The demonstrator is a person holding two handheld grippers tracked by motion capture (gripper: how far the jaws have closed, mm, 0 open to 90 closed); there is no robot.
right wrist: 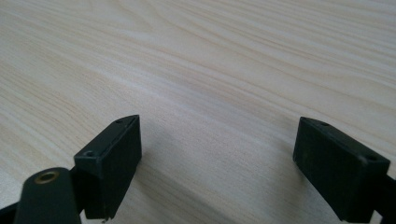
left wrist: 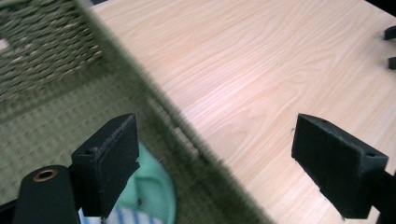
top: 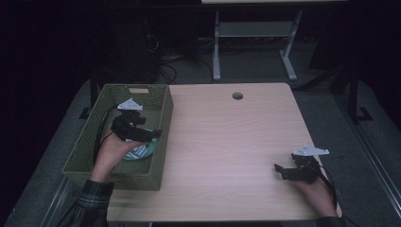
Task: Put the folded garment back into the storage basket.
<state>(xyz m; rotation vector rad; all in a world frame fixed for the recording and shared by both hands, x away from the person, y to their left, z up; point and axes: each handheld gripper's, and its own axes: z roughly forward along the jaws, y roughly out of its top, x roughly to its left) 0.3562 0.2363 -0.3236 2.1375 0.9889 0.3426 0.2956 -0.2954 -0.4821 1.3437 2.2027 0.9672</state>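
A green woven basket (top: 163,123) stands at the table's left edge, and a mint green cloth with white and blue stripes (top: 142,151) lies on its floor. My left gripper (top: 153,135) hovers above the basket's right wall, open and empty. In the left gripper view the jaws stand wide apart over that basket wall (left wrist: 187,135), with the cloth (left wrist: 149,191) below the left jaw. My right gripper (top: 279,169) rests low over the wooden table (top: 227,142) at the front right, open with nothing between its jaws; the right gripper view has bare table (right wrist: 210,70) beyond them.
A round cable hole (top: 237,96) sits near the table's far edge. Beyond the table is a dark floor with cables and a white table frame (top: 255,42). The other gripper's jaw tips (left wrist: 390,46) show at the left gripper view's right edge.
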